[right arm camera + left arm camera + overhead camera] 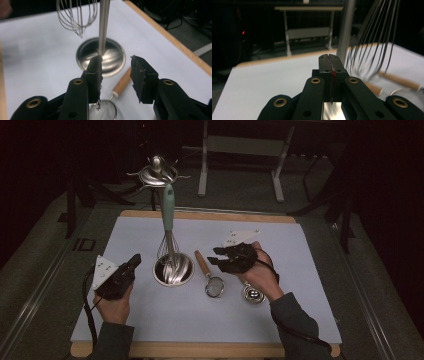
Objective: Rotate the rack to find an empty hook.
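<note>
Lowest in the high view, two sleeved forearms came in from the bottom edge. At the left of the frame the left gripper had its jaws clenched together on nothing, standing just left of the stand's round steel base. Right of centre the right gripper was released, jaws spread and empty, hanging above a small wooden-handled strainer that lay flat on the white mat, probably lined up to pick it; a little steel cup sat beside that wrist. Higher in the frame the green-handled whisk hung from the stand's hooked top, wires clear of the base, evidently stored there.
</note>
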